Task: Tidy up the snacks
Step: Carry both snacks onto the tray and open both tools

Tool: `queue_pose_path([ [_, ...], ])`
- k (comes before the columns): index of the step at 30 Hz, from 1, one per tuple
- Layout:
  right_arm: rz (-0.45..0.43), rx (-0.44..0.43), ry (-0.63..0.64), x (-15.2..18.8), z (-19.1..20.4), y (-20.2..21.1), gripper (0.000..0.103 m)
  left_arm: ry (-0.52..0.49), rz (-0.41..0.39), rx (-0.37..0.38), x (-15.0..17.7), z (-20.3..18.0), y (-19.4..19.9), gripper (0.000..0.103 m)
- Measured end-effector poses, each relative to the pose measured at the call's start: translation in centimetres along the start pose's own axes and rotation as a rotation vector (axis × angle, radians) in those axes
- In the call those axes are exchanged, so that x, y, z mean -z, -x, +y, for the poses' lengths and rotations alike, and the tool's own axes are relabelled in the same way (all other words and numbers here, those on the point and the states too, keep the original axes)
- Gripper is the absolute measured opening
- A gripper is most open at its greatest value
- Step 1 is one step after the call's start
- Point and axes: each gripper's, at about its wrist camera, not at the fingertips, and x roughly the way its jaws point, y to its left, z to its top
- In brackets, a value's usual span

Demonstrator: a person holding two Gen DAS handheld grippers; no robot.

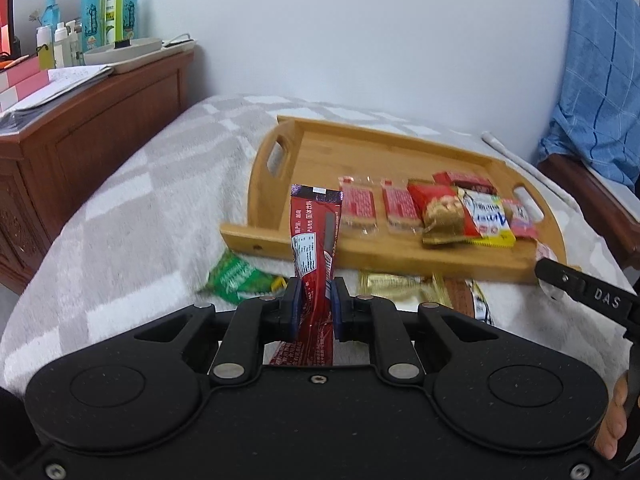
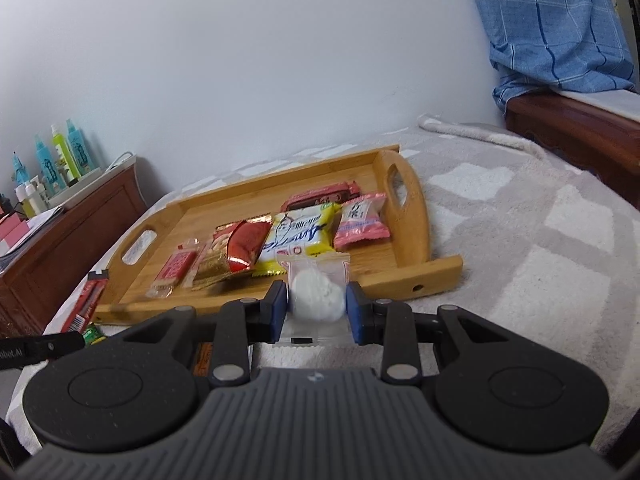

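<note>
A wooden tray (image 1: 320, 152) (image 2: 224, 208) lies on the bed and holds several snack packets in a row, among them a yellow packet (image 1: 486, 220) (image 2: 298, 236) and a pink one (image 2: 362, 222). My left gripper (image 1: 316, 300) is shut on a long red sachet (image 1: 316, 240), held upright in front of the tray's near rim; the sachet also shows in the right wrist view (image 2: 90, 300). My right gripper (image 2: 316, 306) is shut on a clear bag with a white snack (image 2: 316, 300), just before the tray's near rim.
Green (image 1: 236, 278), gold (image 1: 394, 286) and brown (image 1: 466, 300) packets lie on the grey checked blanket (image 1: 140, 200) before the tray. A wooden cabinet (image 1: 88, 136) with bottles stands left. A blue cloth (image 1: 600, 72) hangs over a wooden bed frame at right.
</note>
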Motion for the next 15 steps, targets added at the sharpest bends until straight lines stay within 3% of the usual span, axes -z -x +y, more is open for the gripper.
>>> queue_pose_path([
  [15, -0.055, 0.01, 0.041, -3.2, -0.1, -1.7, 0.036, 0.009, -0.01, 0.019, -4.1, -0.3, -2.4, 0.014],
])
